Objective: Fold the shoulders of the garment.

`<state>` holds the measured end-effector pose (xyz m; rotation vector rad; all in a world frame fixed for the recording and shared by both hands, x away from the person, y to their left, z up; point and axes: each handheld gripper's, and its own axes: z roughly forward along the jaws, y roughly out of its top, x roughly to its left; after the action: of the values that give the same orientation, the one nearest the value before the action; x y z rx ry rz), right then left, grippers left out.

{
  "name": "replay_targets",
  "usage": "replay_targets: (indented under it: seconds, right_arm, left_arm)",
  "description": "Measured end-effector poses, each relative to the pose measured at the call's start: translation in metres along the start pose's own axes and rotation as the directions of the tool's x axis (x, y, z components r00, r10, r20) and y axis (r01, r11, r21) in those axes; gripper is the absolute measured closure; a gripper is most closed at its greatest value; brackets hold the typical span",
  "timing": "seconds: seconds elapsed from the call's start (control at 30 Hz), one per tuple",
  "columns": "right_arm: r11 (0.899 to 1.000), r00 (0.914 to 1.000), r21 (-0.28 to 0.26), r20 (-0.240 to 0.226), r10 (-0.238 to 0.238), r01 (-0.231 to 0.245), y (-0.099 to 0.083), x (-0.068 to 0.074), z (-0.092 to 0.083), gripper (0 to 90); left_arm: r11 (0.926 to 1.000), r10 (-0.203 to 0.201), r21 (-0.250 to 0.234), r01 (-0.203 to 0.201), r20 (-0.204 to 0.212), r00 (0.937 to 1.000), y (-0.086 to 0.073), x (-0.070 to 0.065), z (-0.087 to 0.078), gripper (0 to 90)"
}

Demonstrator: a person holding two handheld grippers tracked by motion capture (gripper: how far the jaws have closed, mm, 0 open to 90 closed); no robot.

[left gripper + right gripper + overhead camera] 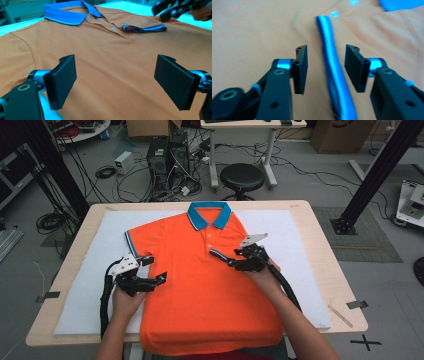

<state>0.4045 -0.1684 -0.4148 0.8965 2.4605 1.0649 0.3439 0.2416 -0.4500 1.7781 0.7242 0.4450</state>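
Observation:
An orange polo shirt [200,285] with a blue collar [209,215] lies flat, front up, on a white pad [90,275]. One sleeve is folded in across the chest, and its blue cuff [219,255] [143,28] [332,62] rests just below the buttons. My right gripper [235,257] [327,67] hovers over that cuff, open, one jaw on each side and neither pad touching it. Over the shirt's left side, near the other sleeve [132,242], my left gripper [156,270] [116,82] is wide open with only flat fabric beneath it.
The pad covers most of a wooden table [320,270]. The shirt's hem hangs over the near edge. A black stool [242,177], a computer tower [159,160] and loose cables are on the floor beyond the far edge.

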Motion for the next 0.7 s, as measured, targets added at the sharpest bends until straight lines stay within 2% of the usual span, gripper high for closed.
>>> replay_targets:
  seconds: [0.07,0.13,0.17,0.2,0.27,0.37,0.4,0.43,0.7]
  right_arm:
    - [1.000,0.9998,-0.015,0.010,0.015,-0.015,-0.003,-0.005,-0.006,47.0]
    - [0.996,0.9970,-0.062,0.035,0.069,-0.067,-0.014,-0.021,-0.025,41.0]
    - [0.996,0.9970,-0.062,0.035,0.069,-0.067,-0.014,-0.021,-0.025,41.0]
    - [0.992,0.9934,-0.085,0.057,0.100,-0.095,-0.022,-0.030,-0.035,39.9]
    - [0.990,0.9917,-0.089,0.064,0.111,-0.105,-0.027,-0.033,-0.039,39.0]
    - [0.985,0.9850,-0.098,0.088,0.149,-0.140,-0.041,-0.043,-0.050,36.8]
    - [0.980,0.9783,-0.115,0.108,0.177,-0.165,-0.051,-0.049,-0.055,34.6]
    - [0.980,0.9783,-0.115,0.108,0.177,-0.165,-0.051,-0.049,-0.055,34.6]
    - [0.961,0.9590,-0.129,0.117,0.258,-0.243,-0.089,-0.062,-0.066,30.3]
  left_arm:
    - [1.0000,-0.001,0.001,0.001,0.001,1.0000,0.000,0.000,0.000,18.1]
    - [1.0000,-0.001,0.000,0.001,-0.003,1.0000,0.000,0.000,0.000,18.1]
    - [1.0000,-0.001,0.001,0.001,-0.004,1.0000,0.000,-0.001,0.000,18.1]
    - [1.0000,-0.001,0.002,0.001,-0.004,1.0000,0.000,-0.001,0.000,18.0]
    - [1.0000,-0.001,0.003,0.001,-0.003,1.0000,0.000,0.000,0.000,18.1]
    - [1.0000,-0.001,0.003,0.001,-0.005,1.0000,0.000,-0.001,0.000,18.0]
    - [1.0000,0.000,0.003,0.000,-0.005,1.0000,0.000,-0.001,0.000,18.1]
    - [1.0000,0.000,0.004,0.000,-0.005,1.0000,0.000,-0.001,0.000,18.1]
    - [1.0000,-0.001,0.004,0.001,-0.006,1.0000,0.000,-0.001,0.001,18.0]
